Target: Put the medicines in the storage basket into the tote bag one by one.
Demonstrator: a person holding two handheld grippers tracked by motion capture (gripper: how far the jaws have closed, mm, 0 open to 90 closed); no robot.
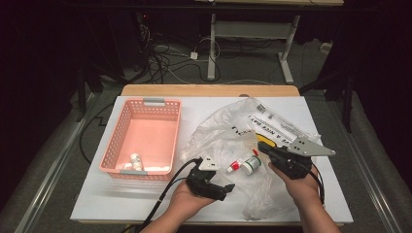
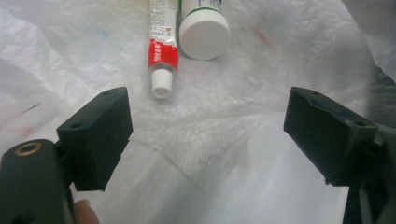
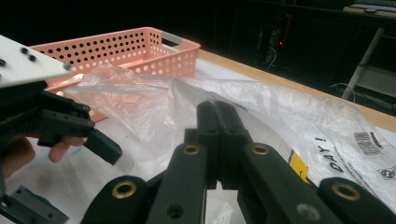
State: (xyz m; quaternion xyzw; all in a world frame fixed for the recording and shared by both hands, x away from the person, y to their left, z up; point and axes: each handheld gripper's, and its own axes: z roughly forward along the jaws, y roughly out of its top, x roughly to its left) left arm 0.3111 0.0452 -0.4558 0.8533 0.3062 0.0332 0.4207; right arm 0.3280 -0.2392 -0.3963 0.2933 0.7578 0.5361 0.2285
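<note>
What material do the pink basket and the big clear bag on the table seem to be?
The pink perforated basket looks like moulded matt plastic: even rows of holes and thin, stiff walls. The crumpled clear bag seems to be thin glossy plastic film: it wrinkles, shines and shows the table through.

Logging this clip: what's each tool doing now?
Left tool: open, empty, facing the tube.
Right tool: closed on the plastic bag.

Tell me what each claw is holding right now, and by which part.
The right claw is shut on the plastic bag, pinching its film near the open edge. The left claw is open and holds nothing; the tube and bottle lie ahead of it.
</note>
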